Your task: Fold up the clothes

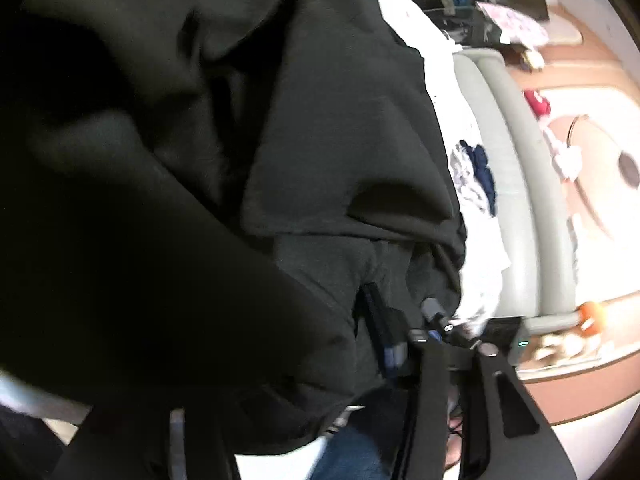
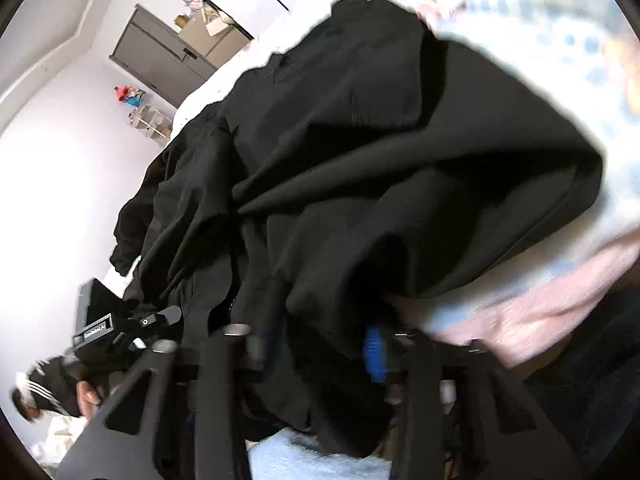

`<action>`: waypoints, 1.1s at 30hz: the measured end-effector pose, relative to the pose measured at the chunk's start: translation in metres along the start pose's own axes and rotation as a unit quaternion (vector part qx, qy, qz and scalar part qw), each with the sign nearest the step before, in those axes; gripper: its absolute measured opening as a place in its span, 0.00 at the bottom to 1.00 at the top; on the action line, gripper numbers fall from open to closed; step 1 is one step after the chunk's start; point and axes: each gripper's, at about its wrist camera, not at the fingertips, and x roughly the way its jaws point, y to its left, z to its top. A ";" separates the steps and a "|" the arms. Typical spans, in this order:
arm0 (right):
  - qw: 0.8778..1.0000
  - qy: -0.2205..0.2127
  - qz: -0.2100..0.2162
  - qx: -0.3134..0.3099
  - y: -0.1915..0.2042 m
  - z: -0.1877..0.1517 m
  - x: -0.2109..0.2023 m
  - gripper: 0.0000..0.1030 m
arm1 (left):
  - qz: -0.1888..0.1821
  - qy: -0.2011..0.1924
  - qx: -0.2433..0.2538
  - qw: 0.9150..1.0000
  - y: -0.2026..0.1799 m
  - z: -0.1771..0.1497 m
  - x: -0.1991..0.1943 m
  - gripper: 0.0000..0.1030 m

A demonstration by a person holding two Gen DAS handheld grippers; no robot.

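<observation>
**Matt black cloth against hard plastic**

A black garment [image 2: 360, 152] of soft, matt, creased cloth drapes over matt black plastic gripper fingers [image 2: 224, 392]. A ribbed blue pad [image 2: 373, 354] looks rubbery. Beneath, white bedding [image 1: 476, 280] appears smooth; pink fabric [image 2: 532, 320] looks fleecy.

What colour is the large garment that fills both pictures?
The garment is plain black, without any pattern visible. It shows best in the right wrist view.
</observation>
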 end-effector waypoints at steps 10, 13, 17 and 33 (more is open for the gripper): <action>0.998 -0.027 -0.011 -0.046 0.028 0.014 -0.001 0.44 | 0.031 -0.068 0.118 0.990 -0.038 0.013 -0.036 0.20; 0.998 -0.022 -0.028 -0.059 0.031 0.013 0.005 0.18 | 0.066 -0.078 0.158 0.982 -0.061 0.011 -0.032 0.16; 0.994 -0.033 -0.042 -0.098 0.050 0.011 -0.010 0.07 | 0.057 -0.132 0.206 0.968 -0.077 -0.002 -0.065 0.14; 0.995 -0.011 0.004 -0.095 0.094 -0.060 -0.081 0.06 | 0.052 -0.067 0.180 0.980 -0.054 -0.031 -0.130 0.13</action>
